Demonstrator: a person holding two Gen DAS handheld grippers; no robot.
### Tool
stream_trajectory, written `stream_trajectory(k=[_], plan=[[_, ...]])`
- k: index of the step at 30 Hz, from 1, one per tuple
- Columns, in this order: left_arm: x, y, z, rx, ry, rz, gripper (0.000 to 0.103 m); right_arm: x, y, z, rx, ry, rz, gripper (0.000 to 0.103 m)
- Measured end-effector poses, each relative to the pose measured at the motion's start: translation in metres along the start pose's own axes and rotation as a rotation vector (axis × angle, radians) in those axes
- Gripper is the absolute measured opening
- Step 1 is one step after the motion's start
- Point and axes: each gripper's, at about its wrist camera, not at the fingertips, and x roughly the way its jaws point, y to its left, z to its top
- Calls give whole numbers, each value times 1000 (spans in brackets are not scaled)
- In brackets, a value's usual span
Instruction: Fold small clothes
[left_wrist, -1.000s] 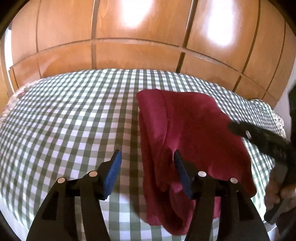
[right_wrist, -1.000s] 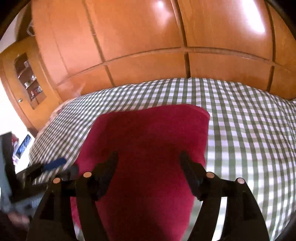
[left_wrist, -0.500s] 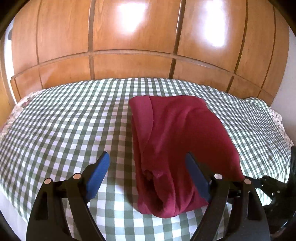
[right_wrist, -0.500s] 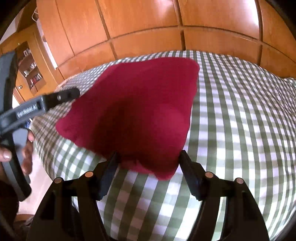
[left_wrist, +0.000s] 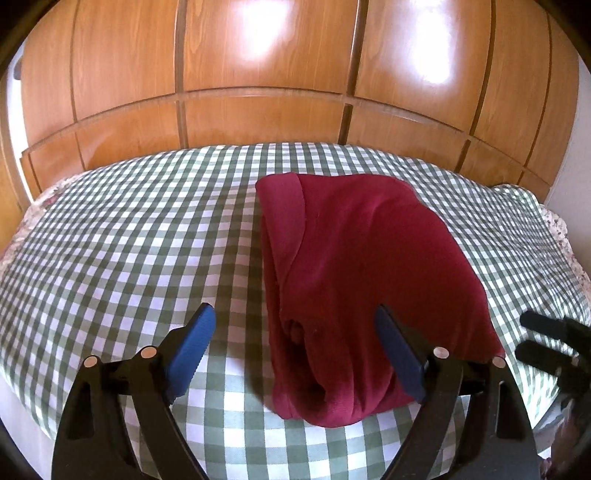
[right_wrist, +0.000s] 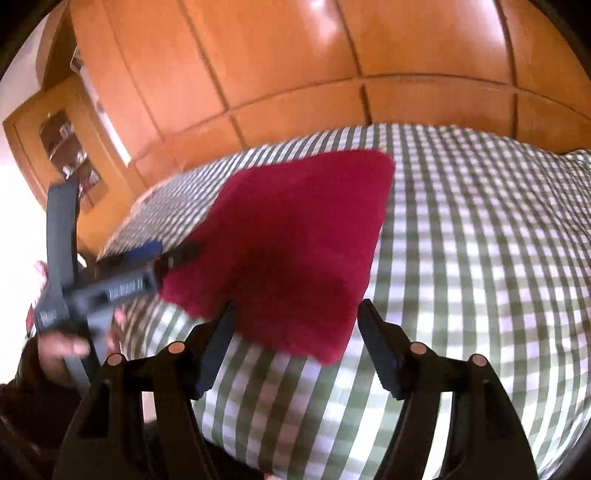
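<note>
A dark red garment (left_wrist: 369, 266) lies folded into a long rectangle on the green-and-white checked bedcover (left_wrist: 129, 240). My left gripper (left_wrist: 293, 312) hovers at its near end. Its jaws are opening, and the blue pads (left_wrist: 195, 339) stand wide on either side of the cloth without pressing it. The right wrist view, which is blurred, shows the garment (right_wrist: 295, 240) just beyond my right gripper (right_wrist: 297, 305). That gripper is open, with nothing between its black fingers. The right gripper's fingertips (left_wrist: 546, 339) also show at the right edge of the left wrist view.
Glossy wooden wardrobe panels (left_wrist: 277, 92) rise right behind the bed. A wooden shelf unit (right_wrist: 62, 147) stands at the left. A person's hand (right_wrist: 62, 343) holds the left gripper (right_wrist: 110, 284) off the bed's near left edge. A patterned sheet border (left_wrist: 561, 229) runs along the bed's right side.
The left gripper's jaws widened and came off the garment's near fold, which now lies flat. The right gripper drew back from over the garment toward the bed's near right side.
</note>
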Motion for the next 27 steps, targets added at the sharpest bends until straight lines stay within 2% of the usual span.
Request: stream_trajectory(k=[2, 4, 7, 11, 13, 17, 21, 24, 27], plan=[[2, 0, -1, 2, 7, 1, 87, 16, 1, 1, 0, 20, -19, 64], [5, 1, -2, 4, 14, 5, 87, 35, 1, -5, 0, 75, -33, 58], [11, 4, -5, -1, 29, 10, 87, 53, 5, -21, -33, 106, -74, 60], [21, 9, -9, -15, 52, 14, 87, 54, -3, -24, 1, 115, -44, 61], [23, 11, -11, -23, 56, 4, 87, 54, -5, -22, 4, 121, -34, 62], [27, 15, -12, -31, 52, -15, 88, 50, -14, -17, 34, 146, 25, 77], [34, 27, -13, -49, 50, -92, 90, 38, -39, 4, 131, 108, 111, 91], [44, 44, -15, -105, 77, -215, 88, 44, -61, 25, 222, 91, 169, 92], [52, 56, -16, -151, 100, -335, 78, 65, -74, 44, 258, 93, 186, 91]])
